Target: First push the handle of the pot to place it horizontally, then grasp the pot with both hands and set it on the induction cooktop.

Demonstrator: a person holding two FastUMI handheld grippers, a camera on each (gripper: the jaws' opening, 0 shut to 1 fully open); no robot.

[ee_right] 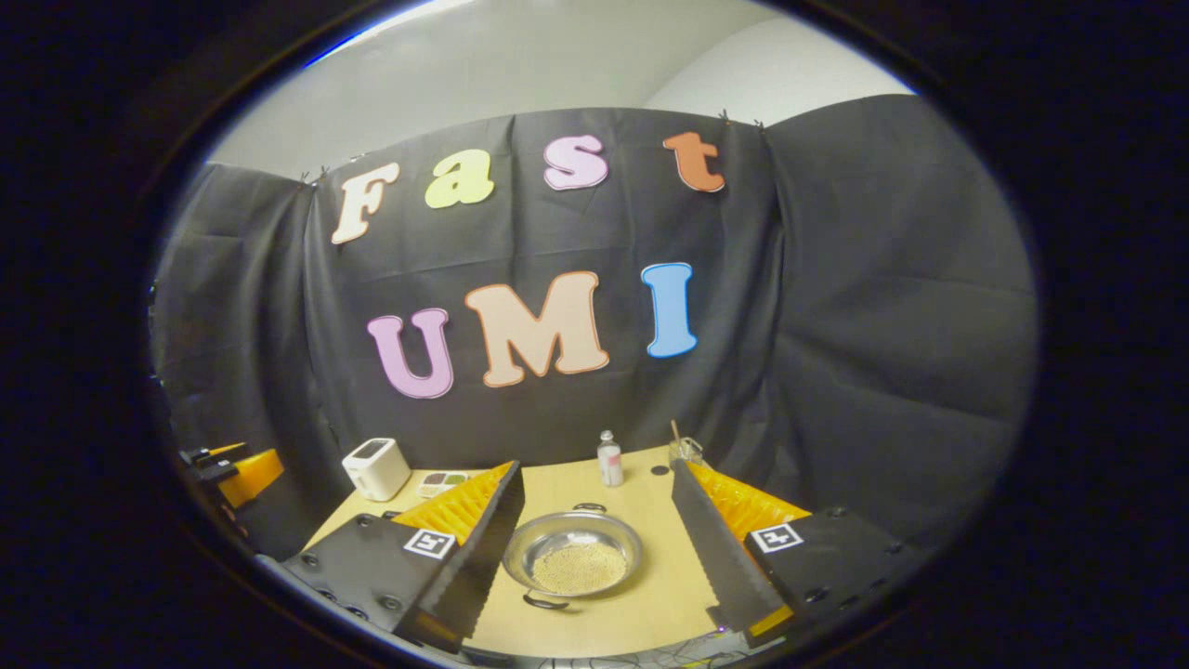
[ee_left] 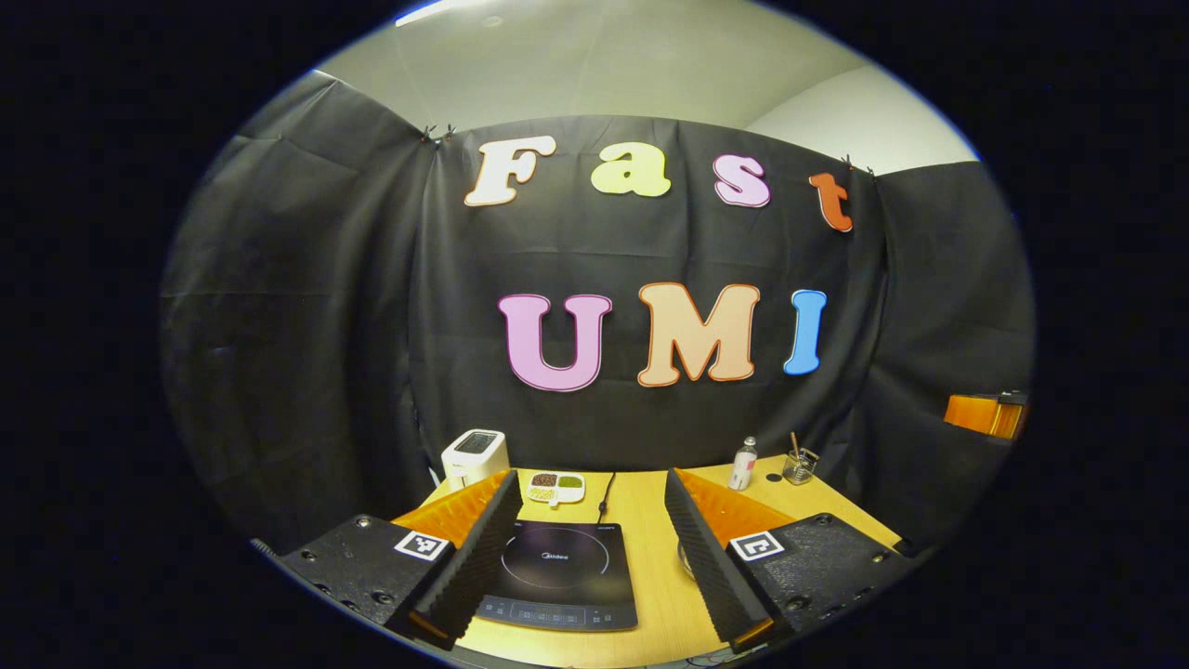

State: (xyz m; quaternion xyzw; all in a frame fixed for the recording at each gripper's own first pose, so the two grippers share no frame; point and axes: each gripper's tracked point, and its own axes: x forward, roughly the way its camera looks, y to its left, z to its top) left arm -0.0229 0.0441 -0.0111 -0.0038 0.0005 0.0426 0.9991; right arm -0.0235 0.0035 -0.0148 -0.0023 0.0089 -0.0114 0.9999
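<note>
- Left hand-held gripper (ee_left: 590, 544) held above the near edge of the tabletop (ee_left: 650, 557), level and facing the far wall, fingers spread wide apart with nothing between them.
- Framed between those fingers in the left gripper view: the black induction cooktop (ee_left: 560, 573), flat on the tabletop, control strip on its near side, cord running off toward the far edge.
- Just beyond the cooktop, a small divided dish (ee_left: 555, 487) of grains or beans; to the far left, a white toaster (ee_left: 475, 454).
- On the far right of the tabletop, a small bottle (ee_left: 743, 464) standing upright, near a clear glass (ee_left: 799, 465) with a stick in it.
- Right hand-held gripper (ee_right: 594, 557) likewise poised above the near edge, pointed forward, fingers wide apart, touching nothing.
- Centred between its fingers in the right gripper view: the pot (ee_right: 573, 555), a shallow metal pan on the tabletop, something pale and grainy in its bottom.
- One dark pot handle (ee_right: 546, 602) on the near rim, another on the far rim.
- A sliver of the pot's rim seen past the right finger in the left gripper view, so pot right of cooktop, apart from it.
- At the left edge of the right gripper view, part of the other hand-held gripper.
</note>
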